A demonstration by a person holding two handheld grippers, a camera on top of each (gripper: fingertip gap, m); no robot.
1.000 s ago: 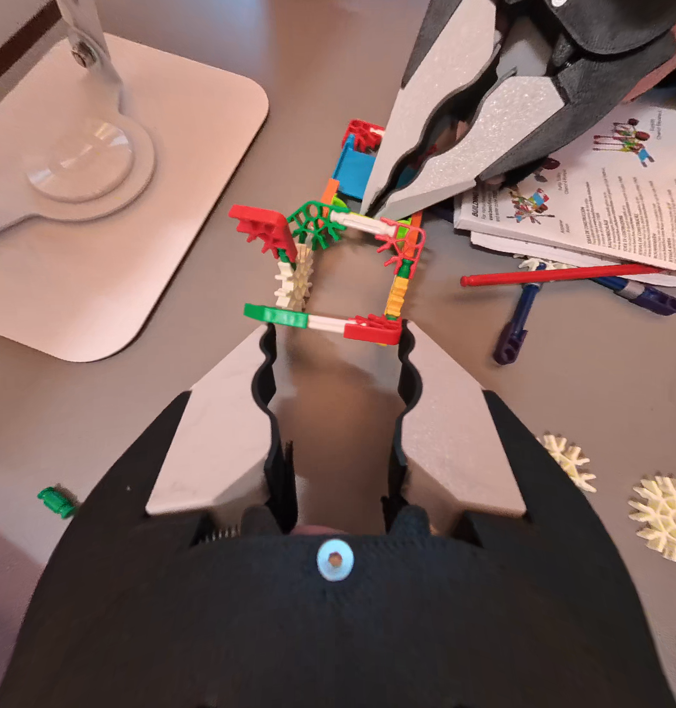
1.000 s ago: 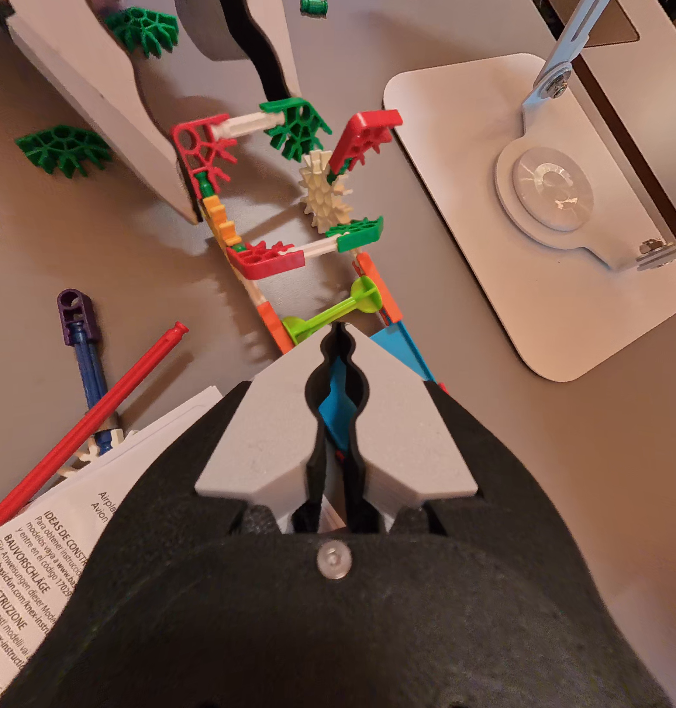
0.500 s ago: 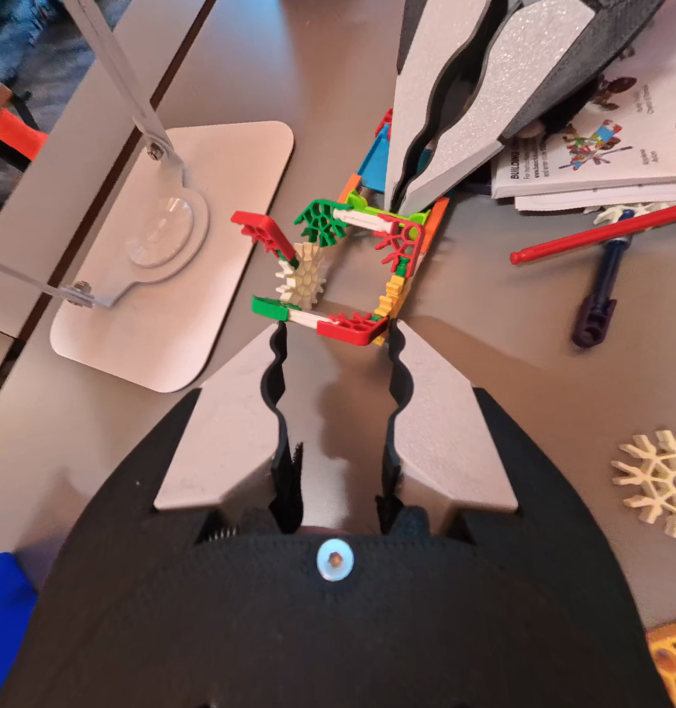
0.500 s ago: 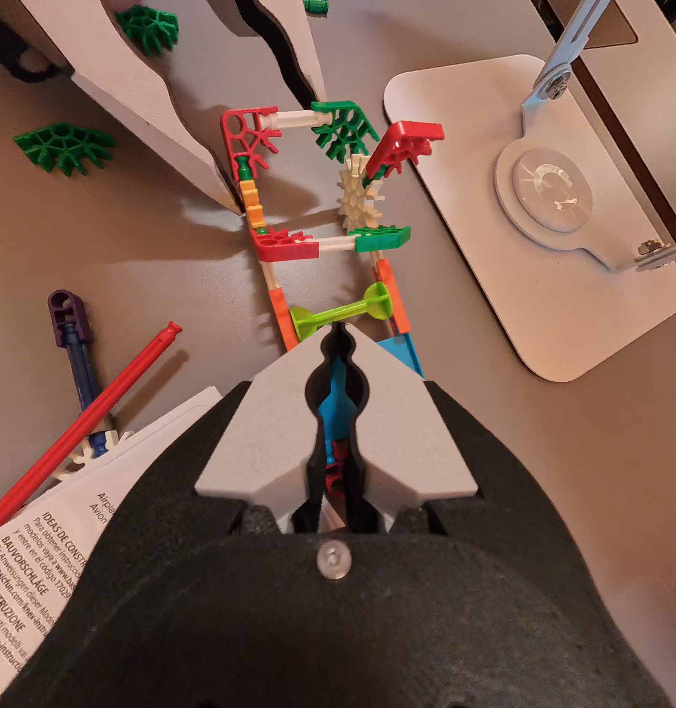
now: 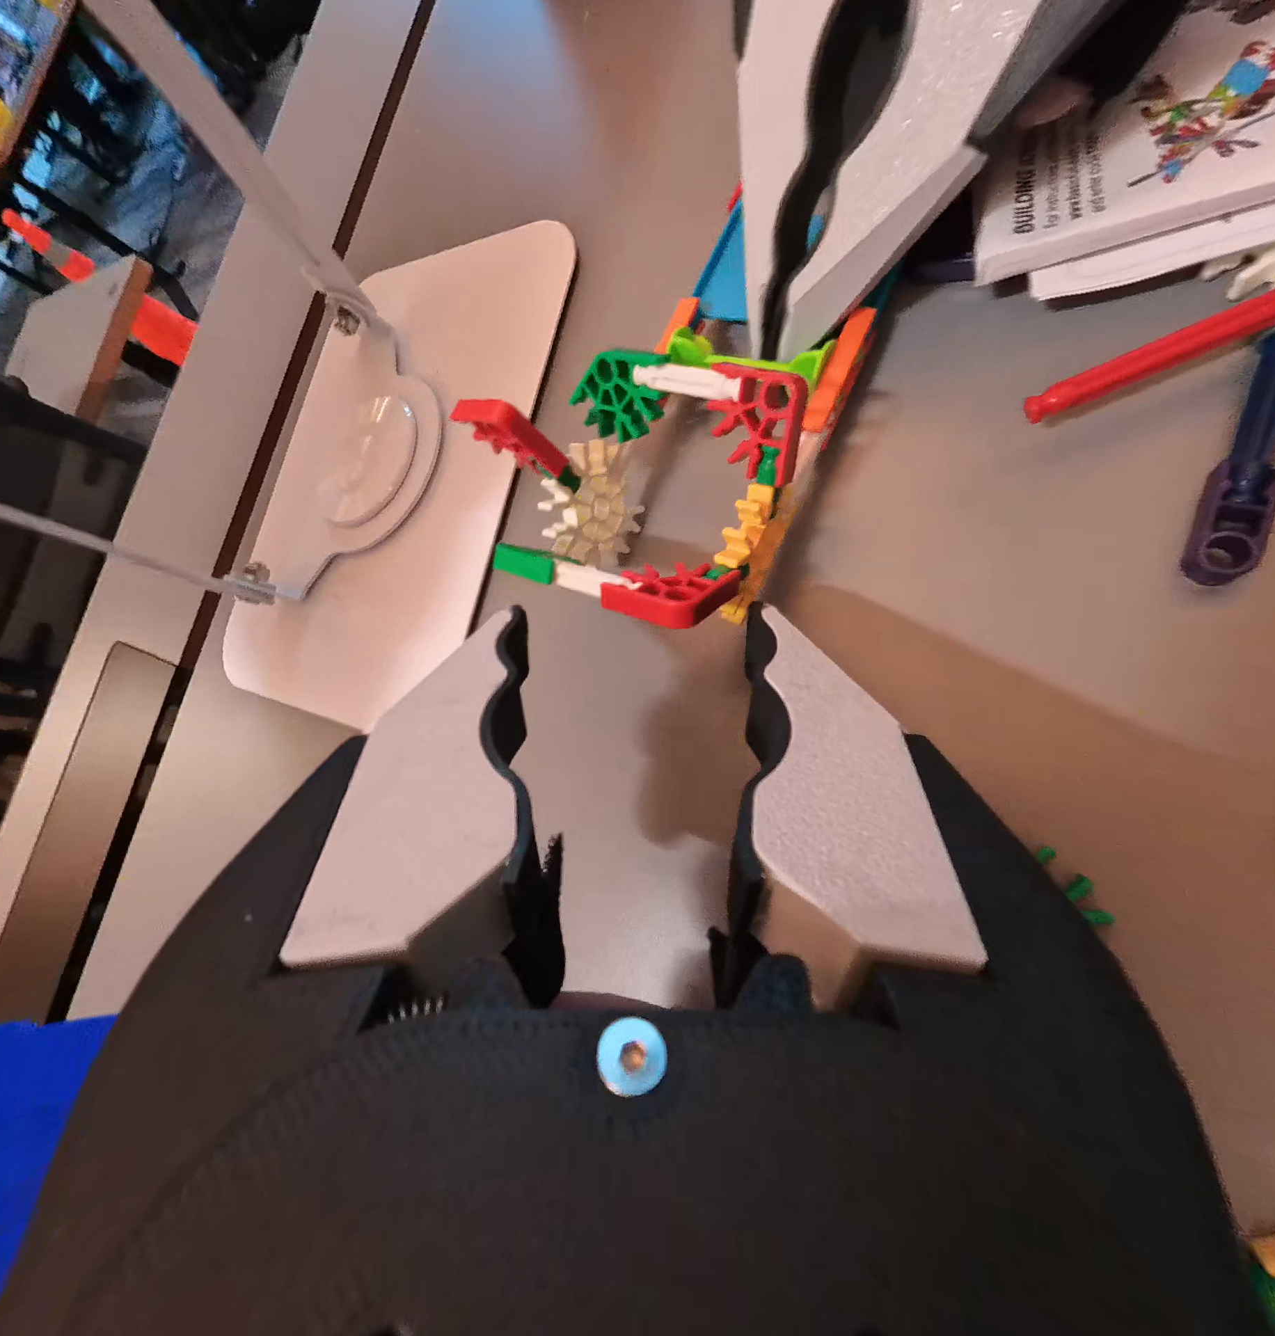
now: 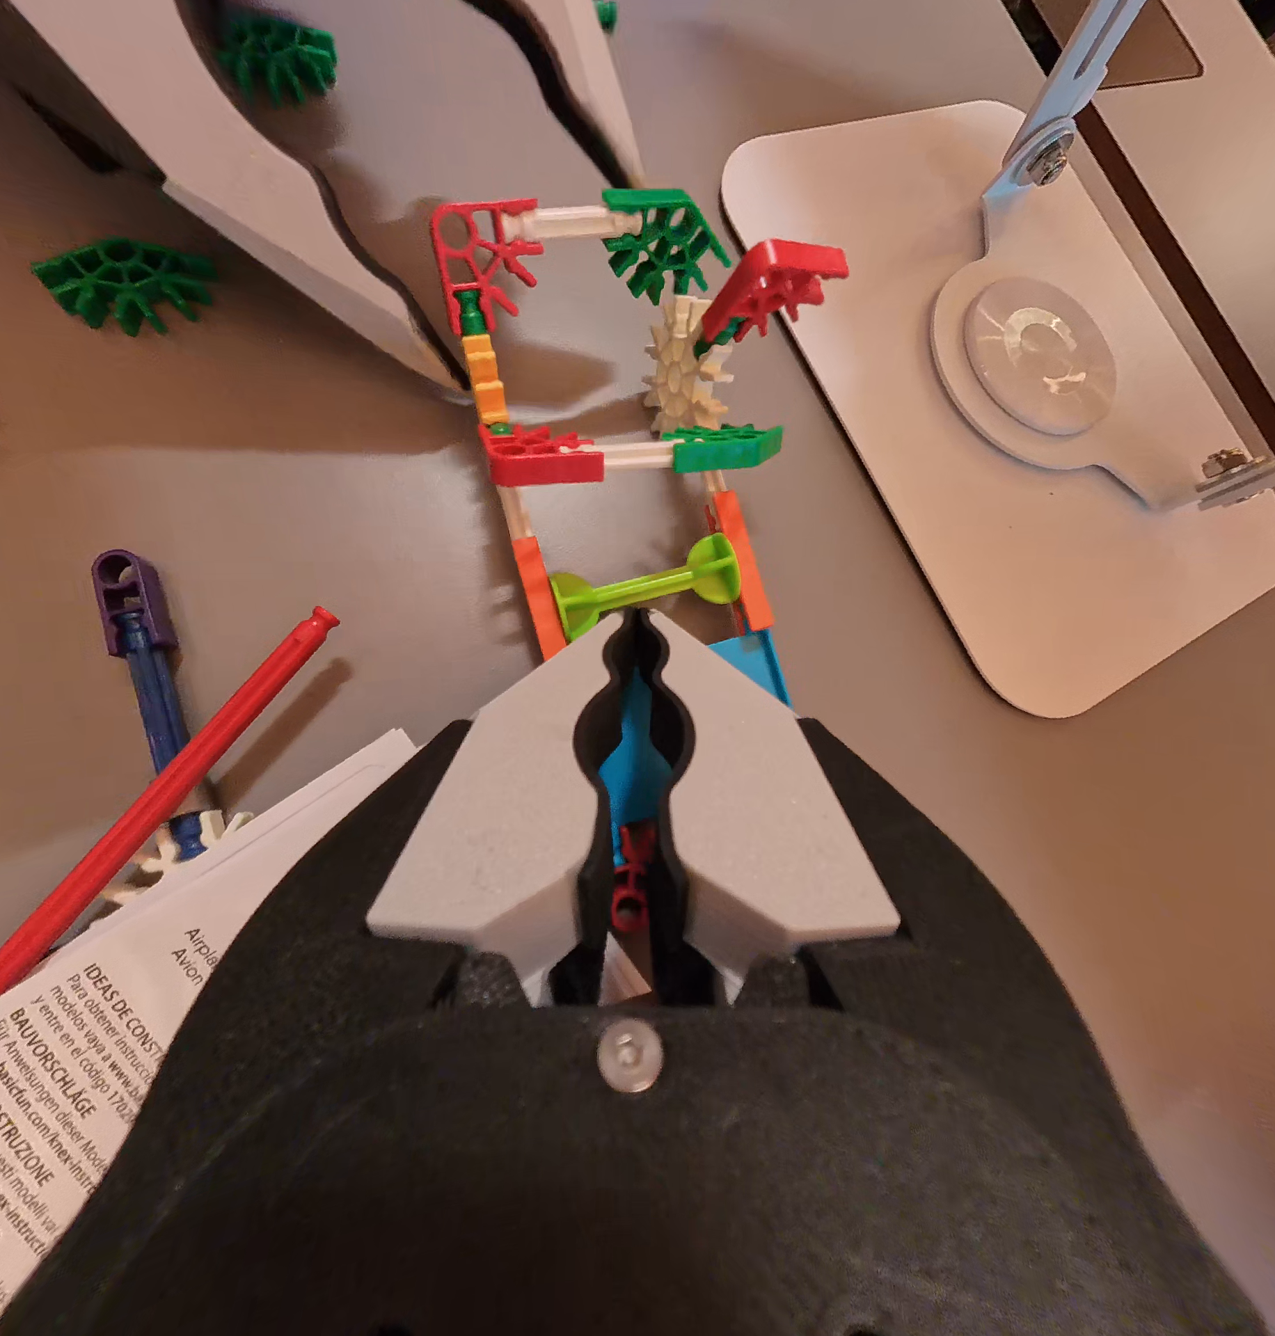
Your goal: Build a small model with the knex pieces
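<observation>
The right gripper (image 6: 638,614) is clamped on the near end of a toy frame (image 6: 598,448) built from coloured plastic rods and connectors: its jaws are closed together, with a blue panel (image 6: 631,737) and a small red connector (image 6: 631,878) pinched in the slot between them. The frame's light green rod (image 6: 649,582) lies just past the tips.

The left gripper (image 5: 638,622) has its jaws apart and holds nothing. Its right finger (image 5: 830,759) ends just beside the frame's red corner piece (image 5: 663,596); whether it touches cannot be told.

Compared with a second ago, the frame now lies straighter along the right gripper's line in the right wrist view, where before it slanted to the left. The left wrist view has swung left, showing more of the white stand base (image 5: 403,463) and the table edge, and the white snowflake pieces seen earlier at its right have almost gone out of the picture. Both grippers keep the same jaw positions.

On the grey table (image 6: 258,506) lie a red rod (image 6: 164,781), a blue rod with a purple end (image 6: 139,651) and two loose green fan-shaped connectors (image 6: 125,285). A printed booklet (image 6: 78,1012) with lines of black text in several languages sits at the near left; in the left wrist view its cover (image 5: 1162,144) shows small coloured pictures beside bold print.
</observation>
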